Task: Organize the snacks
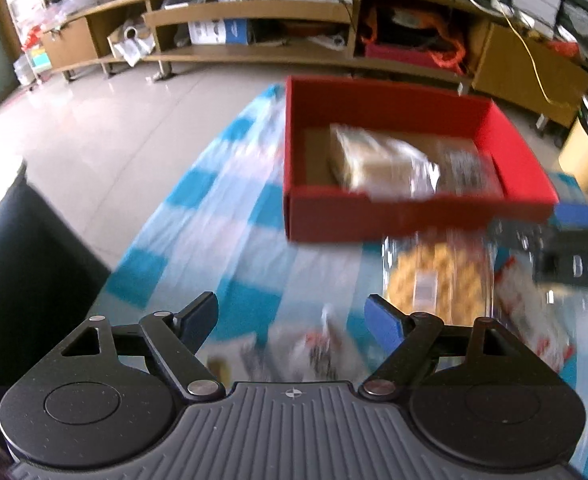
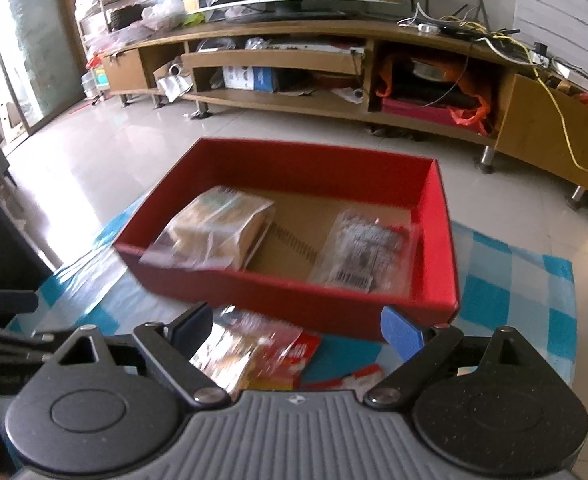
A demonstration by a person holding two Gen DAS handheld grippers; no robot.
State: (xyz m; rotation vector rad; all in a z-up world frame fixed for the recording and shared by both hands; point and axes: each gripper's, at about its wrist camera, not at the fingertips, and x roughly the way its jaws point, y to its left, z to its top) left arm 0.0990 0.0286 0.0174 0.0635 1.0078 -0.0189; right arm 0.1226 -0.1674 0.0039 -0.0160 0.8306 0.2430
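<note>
Motion blur smears the packets inside the red box (image 1: 414, 216) in the left wrist view, so the print on the brown-wrapped packet (image 1: 378, 164) and on the clear packet (image 1: 468, 172) beside it cannot be read. Near the desk's (image 1: 229, 216) front edge, a small wrapper (image 1: 318, 348) between the left gripper's (image 1: 291, 318) jaws is too blurred to identify, and the yellow snack tray (image 1: 440, 284) is partly covered. In the right wrist view the gripper body hides the lower part of the red-and-yellow packets (image 2: 253, 356).
</note>
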